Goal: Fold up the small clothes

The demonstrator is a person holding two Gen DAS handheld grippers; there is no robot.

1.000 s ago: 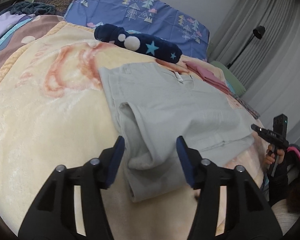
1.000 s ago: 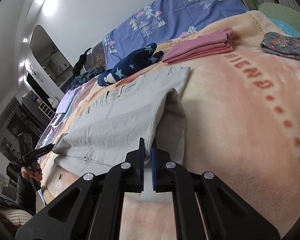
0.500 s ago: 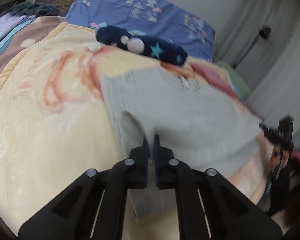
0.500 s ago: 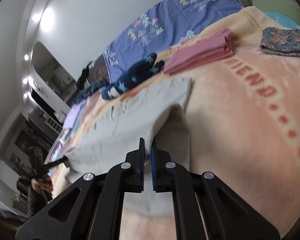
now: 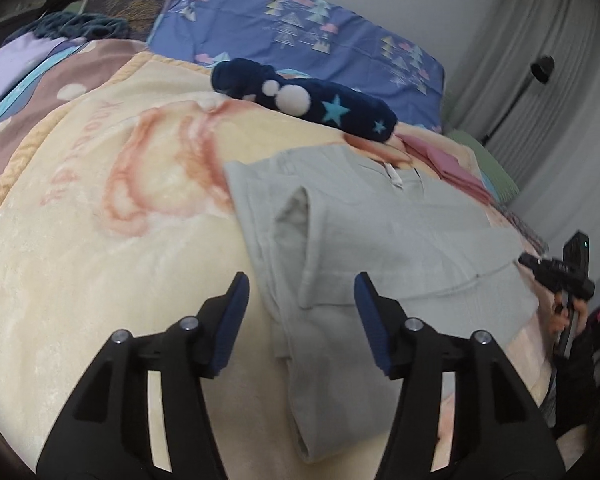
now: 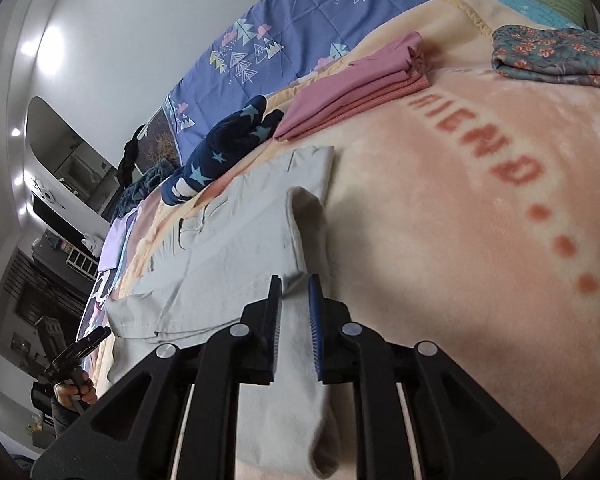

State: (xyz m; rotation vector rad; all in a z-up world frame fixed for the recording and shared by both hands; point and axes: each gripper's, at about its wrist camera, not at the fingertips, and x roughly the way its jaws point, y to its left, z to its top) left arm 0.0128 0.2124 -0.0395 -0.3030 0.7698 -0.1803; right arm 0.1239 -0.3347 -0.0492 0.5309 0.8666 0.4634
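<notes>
A small light grey shirt [image 5: 380, 240] lies flat on the peach blanket [image 5: 100, 240], both sleeves turned in over its body. My left gripper [image 5: 300, 284] hovers over its left folded sleeve; the jaws are opening wide and the pads touch nothing. My right gripper [image 6: 295, 284] is at the shirt's [image 6: 228, 248] right folded sleeve. Its jaws are opening by a narrow gap, with grey cloth showing in the gap but not pinched. Each view shows the other gripper, hand-held, at the bed's near edge.
A navy star-print garment [image 5: 312, 100] lies beyond the shirt's collar. A folded pink stack [image 6: 360, 92] and a folded floral cloth [image 6: 556, 56] sit further right. A blue tree-print quilt [image 5: 300, 32] lines the wall. Curtains and a lamp stand at right.
The left gripper went from open to shut over the sleeve and has opened again. The right gripper's jaws, shut before, have parted slightly, and it has rolled a little.
</notes>
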